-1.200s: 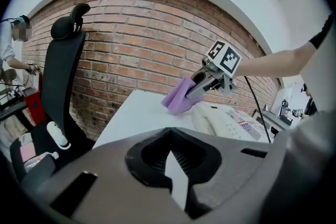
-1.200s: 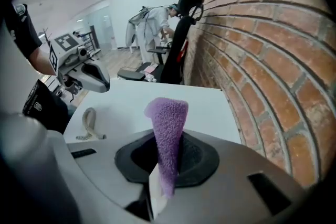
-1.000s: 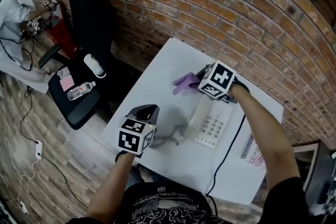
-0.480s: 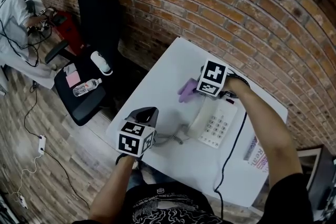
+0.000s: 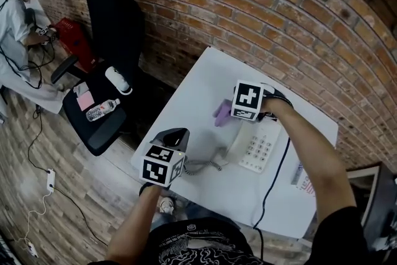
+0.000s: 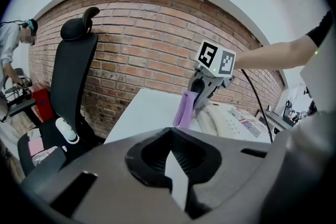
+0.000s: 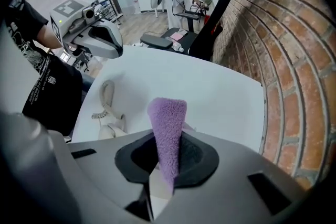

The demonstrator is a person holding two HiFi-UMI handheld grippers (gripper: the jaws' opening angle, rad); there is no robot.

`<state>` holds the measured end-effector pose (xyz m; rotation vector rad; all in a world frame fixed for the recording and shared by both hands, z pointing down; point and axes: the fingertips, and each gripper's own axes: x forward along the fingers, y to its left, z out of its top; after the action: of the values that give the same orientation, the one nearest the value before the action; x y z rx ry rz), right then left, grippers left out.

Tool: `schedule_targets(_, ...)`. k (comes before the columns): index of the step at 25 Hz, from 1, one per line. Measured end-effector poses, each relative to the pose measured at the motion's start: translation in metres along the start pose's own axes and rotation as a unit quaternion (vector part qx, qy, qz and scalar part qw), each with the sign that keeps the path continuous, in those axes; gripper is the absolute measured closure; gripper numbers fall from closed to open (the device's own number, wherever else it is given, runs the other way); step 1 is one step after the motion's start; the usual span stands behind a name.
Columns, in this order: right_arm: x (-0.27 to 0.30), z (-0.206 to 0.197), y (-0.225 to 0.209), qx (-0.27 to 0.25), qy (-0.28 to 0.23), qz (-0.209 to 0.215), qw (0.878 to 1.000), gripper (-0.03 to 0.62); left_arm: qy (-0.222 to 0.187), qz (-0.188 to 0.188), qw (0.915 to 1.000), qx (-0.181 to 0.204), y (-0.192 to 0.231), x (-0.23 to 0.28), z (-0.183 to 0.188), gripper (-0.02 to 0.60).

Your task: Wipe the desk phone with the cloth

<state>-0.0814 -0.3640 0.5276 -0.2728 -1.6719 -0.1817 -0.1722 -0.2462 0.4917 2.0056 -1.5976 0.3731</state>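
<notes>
A white desk phone [image 5: 255,144] lies on the white table [image 5: 198,93], its coiled cord [image 5: 197,166] looping off to the left. My right gripper [image 5: 231,110] hangs over the phone's far end, shut on a purple cloth [image 5: 221,113]; that cloth [image 7: 167,134] sticks up between the jaws in the right gripper view [image 7: 163,168]. The left gripper view shows the cloth [image 6: 184,109] hanging beside the phone [image 6: 226,119]. My left gripper [image 5: 172,136] hovers at the table's near-left edge, off the phone, its jaws together on nothing [image 6: 170,165].
A black office chair [image 5: 108,15] stands left of the table, with a water bottle [image 5: 99,110], a white object [image 5: 117,79] and a pink pad [image 5: 84,100] on its seat. A brick wall [image 5: 298,3] runs behind. A printed booklet [image 5: 304,174] and black cable [image 5: 273,178] lie right of the phone. A person [image 5: 15,18] works far left.
My right gripper, still holding the cloth, has drawn in closer to the phone's far end. The left gripper has stayed at the near-left edge.
</notes>
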Motion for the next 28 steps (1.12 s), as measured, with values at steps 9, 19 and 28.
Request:
schedule_targets(9, 0.004, 0.004, 0.015, 0.017, 0.011, -0.004, 1.000, 0.548, 0.001, -0.024, 0.9997, 0.006, 0.000, -0.008, -0.006, 0.575)
schedule_targets(19, 0.007, 0.011, 0.033, 0.044, 0.016, -0.013, 0.999, 0.548, 0.001, -0.034, 0.9994, 0.007, 0.009, -0.027, -0.014, 0.575)
schedule_targets(28, 0.011, 0.019, 0.063, 0.060, 0.014, -0.012, 0.998, 0.548, 0.001, -0.045, 0.9989, 0.012, 0.009, -0.048, -0.029, 0.575)
